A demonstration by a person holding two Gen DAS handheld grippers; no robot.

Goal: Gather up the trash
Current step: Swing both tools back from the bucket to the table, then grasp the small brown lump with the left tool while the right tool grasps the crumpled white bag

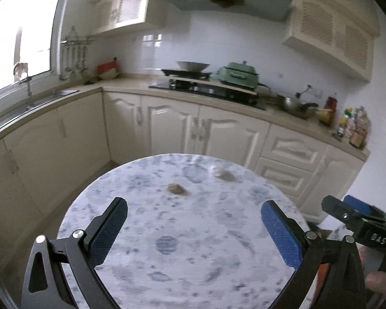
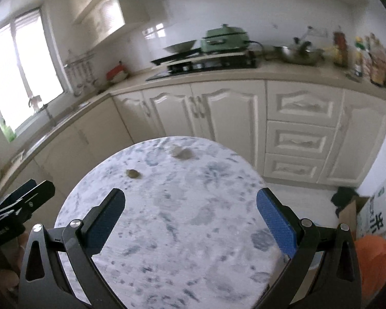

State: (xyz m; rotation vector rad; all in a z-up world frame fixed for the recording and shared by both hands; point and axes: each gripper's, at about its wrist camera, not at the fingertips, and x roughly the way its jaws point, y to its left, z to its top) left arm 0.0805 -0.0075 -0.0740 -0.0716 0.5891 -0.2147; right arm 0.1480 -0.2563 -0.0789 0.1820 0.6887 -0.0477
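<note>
Trash sits as two small crumpled scraps on a round, blue-and-white marbled counter (image 1: pixel 146 231), both ahead of the tools and untouched. Seen from the left tool (image 1: pixel 194 212), its blue-padded fingers (image 1: pixel 110 229) spread wide apart with nothing between them, a brownish scrap (image 1: pixel 176 188) lies ahead and slightly left of centre, and a paler scrap (image 1: pixel 222 173) lies farther ahead to the right, near the far rim. The right tool (image 2: pixel 190 200), also spread wide and empty, hangs over the near part of the same counter just beside the left one. To its right, off the counter, an orange bag (image 2: pixel 373 255) and a cardboard box (image 2: pixel 352 208) sit low down. White kitchen cabinets (image 2: pixel 218 110) run behind.
</note>
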